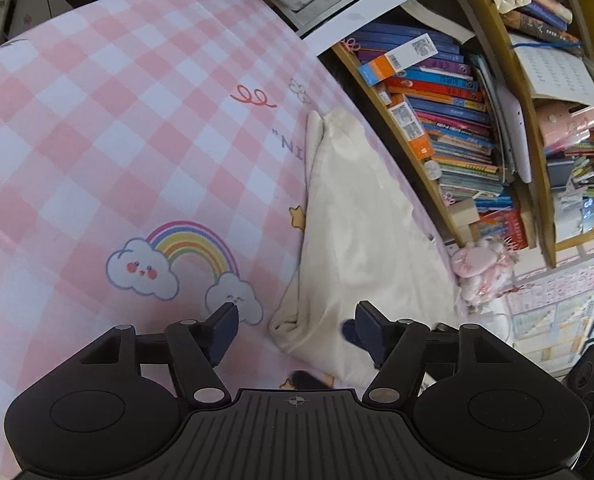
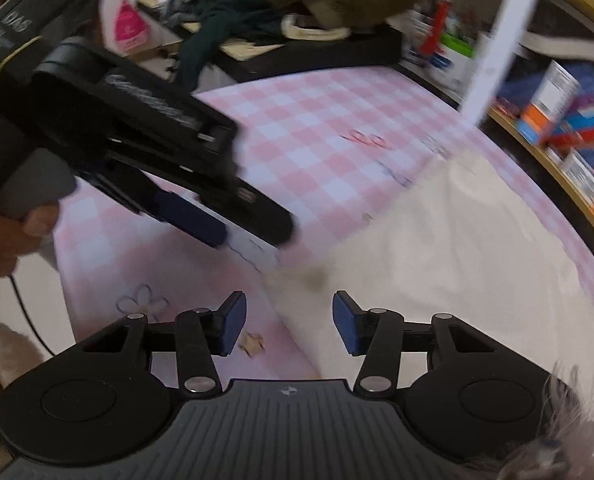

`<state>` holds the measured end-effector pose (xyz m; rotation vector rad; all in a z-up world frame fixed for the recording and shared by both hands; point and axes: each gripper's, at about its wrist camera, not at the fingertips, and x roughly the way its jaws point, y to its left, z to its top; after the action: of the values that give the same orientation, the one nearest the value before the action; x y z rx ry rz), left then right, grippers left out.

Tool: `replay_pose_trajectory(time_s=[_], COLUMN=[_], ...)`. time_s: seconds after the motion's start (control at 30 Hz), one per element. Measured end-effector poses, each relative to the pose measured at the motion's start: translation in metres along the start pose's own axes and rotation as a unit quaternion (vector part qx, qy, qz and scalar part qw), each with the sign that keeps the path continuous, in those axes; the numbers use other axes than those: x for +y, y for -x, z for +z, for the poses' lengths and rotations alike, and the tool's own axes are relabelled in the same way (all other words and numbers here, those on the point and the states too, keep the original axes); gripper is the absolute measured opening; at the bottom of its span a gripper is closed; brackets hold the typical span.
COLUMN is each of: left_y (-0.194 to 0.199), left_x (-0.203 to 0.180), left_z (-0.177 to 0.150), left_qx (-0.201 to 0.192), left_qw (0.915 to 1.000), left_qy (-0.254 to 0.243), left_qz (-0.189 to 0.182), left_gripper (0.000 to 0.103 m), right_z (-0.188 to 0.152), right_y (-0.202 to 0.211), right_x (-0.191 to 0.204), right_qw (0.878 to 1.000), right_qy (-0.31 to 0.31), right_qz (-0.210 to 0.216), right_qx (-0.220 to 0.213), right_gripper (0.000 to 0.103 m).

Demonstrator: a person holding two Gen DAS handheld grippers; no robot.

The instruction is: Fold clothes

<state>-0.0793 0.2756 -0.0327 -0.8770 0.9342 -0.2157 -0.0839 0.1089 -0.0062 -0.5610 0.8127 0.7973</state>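
A cream cloth [image 1: 357, 220] lies flat along the right side of a pink checked sheet [image 1: 117, 120] printed with a rainbow and clouds. My left gripper [image 1: 295, 324] stands open just above the cloth's near left corner, with nothing pinched between its pads. In the right wrist view the same cloth [image 2: 457, 260] fills the right half. My right gripper [image 2: 289, 324] is open over its left edge, pads apart and off the fabric. Further left, a hand [image 2: 1, 240] holds the left gripper [image 2: 249, 236] low over the sheet [image 2: 317, 120], close to the cloth's corner.
A crowded bookshelf [image 1: 449, 120] runs tight along the cloth's right side, with a pink plush toy [image 1: 481, 268] at its foot. Dark clothes are piled [image 2: 297, 0] behind the bed. A white pole [image 2: 497, 40] stands at the far right corner.
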Motion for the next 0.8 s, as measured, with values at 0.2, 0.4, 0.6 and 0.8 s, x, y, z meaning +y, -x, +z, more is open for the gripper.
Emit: replay_pose_trajectory(time_s=[0.2,0.4,0.6,0.8], left_y=[0.003,-0.002,-0.016,-0.045], left_x=[0.009,0.016,0.023,0.017], left_z=[0.001,0.002,0.008,0.015], left_qx=[-0.005,0.006,0.022,0.052], left_qw=[0.9999,0.9983,0.9913,0.9860], left_qy=[0.014,0.048,0.101,0.117], left_qz=[-0.005,-0.032,-0.082,-0.106], left_gripper=[0.067,0.067,0.074,0.075], right_z=[0.007,0.006,0.006,0.007], right_y=[-0.026,-0.032,-0.011,0.013], right_x=[-0.001,-0.010,-0.014,-0.024], right_qw=[0.999,0.998,0.998,0.997], right_qy=[-0.013,-0.046,-0.062,-0.077], right_qz=[-0.016,0.011,0.000,0.005], right_qx=[0.043,0.038,-0.002,-0.025], right_gripper=[0.041,0.021,0.007,0.007])
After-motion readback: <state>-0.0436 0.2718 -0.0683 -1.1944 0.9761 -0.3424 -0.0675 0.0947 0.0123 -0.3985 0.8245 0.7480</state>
